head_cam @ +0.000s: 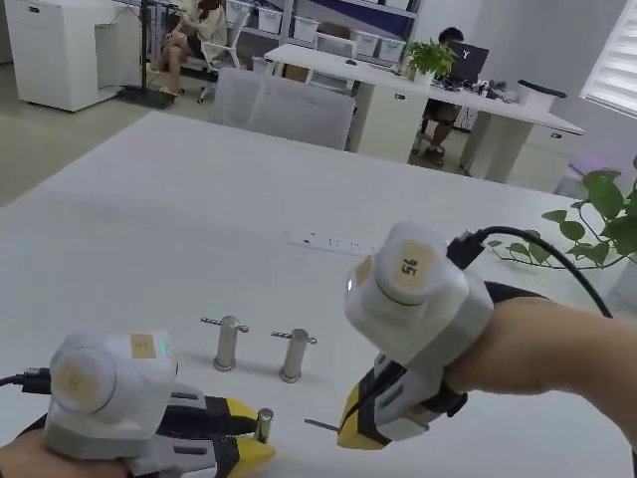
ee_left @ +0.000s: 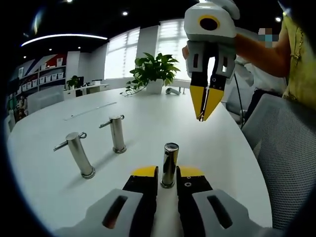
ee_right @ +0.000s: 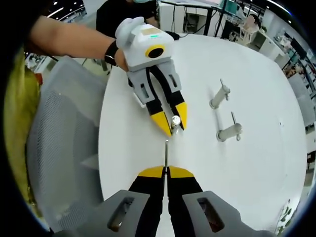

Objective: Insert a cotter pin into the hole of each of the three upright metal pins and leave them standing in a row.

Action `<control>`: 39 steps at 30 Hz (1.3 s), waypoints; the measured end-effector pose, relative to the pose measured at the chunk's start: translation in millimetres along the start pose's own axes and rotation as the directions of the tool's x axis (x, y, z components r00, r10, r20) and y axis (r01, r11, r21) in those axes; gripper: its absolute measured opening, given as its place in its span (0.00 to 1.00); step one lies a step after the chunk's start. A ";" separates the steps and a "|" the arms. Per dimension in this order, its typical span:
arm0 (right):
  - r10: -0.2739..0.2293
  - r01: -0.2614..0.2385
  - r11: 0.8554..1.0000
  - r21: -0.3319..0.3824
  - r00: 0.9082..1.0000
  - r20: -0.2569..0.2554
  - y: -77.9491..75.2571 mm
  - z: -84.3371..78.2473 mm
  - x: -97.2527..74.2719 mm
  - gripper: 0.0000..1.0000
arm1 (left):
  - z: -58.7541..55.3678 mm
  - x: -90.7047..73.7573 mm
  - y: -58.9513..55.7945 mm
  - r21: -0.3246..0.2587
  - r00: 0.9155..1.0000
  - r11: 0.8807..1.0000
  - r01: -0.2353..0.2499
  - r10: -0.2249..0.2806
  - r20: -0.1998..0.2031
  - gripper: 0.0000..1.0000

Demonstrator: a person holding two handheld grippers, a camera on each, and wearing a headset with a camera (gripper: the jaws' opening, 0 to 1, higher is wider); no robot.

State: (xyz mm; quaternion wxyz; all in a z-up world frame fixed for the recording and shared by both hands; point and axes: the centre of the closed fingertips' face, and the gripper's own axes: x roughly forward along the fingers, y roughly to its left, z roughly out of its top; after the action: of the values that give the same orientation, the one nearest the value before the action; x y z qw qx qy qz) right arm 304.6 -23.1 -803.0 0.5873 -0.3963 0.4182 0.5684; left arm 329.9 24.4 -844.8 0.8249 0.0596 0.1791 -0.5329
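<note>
Two upright metal pins (head_cam: 228, 342) (head_cam: 293, 355) stand side by side on the white table (head_cam: 149, 229), each with a cotter pin through its top. A third metal pin (head_cam: 264, 423), with a bare top, stands nearer me, and my left gripper (head_cam: 261, 436) is shut on its lower part. In the left gripper view this pin (ee_left: 169, 164) sits between the yellow tips of my left gripper (ee_left: 168, 174). My right gripper (head_cam: 343, 430) is shut on a thin cotter pin (head_cam: 320, 425) whose tip points at the third pin, a short gap away. In the right gripper view the cotter pin (ee_right: 166, 150) rises from my right gripper (ee_right: 166, 170).
A white power strip (head_cam: 333, 242) lies further back on the table. A potted plant (head_cam: 597, 219) leans in at the right edge. Grey mesh chairs (head_cam: 289, 105) stand at the far side, and another (ee_left: 286, 148) is close beside the table. People sit at desks in the background.
</note>
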 end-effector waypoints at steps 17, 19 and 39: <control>-0.008 0.010 0.998 0.068 1.000 -0.021 -6.0 -1.5 16.0 0.02 | -1.5 0.4 -1.0 0.035 0.999 0.999 -0.030 0.030 0.024 0.07; -0.015 0.017 0.997 0.069 1.000 -0.026 -7.4 -1.1 17.6 0.02 | -2.0 0.3 -0.4 0.034 0.999 0.999 -0.038 0.037 0.027 0.07; -0.007 0.011 0.995 0.100 0.999 -0.036 -9.6 11.6 27.3 0.02 | -1.9 -0.6 1.9 0.034 0.996 0.996 -0.078 0.077 0.042 0.06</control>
State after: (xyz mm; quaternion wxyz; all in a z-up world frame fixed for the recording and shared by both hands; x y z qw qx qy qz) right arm 314.7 -3.4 -824.9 0.6015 -0.3783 0.4547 0.5370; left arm 330.9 26.2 -846.6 0.8472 0.0704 0.1502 -0.5047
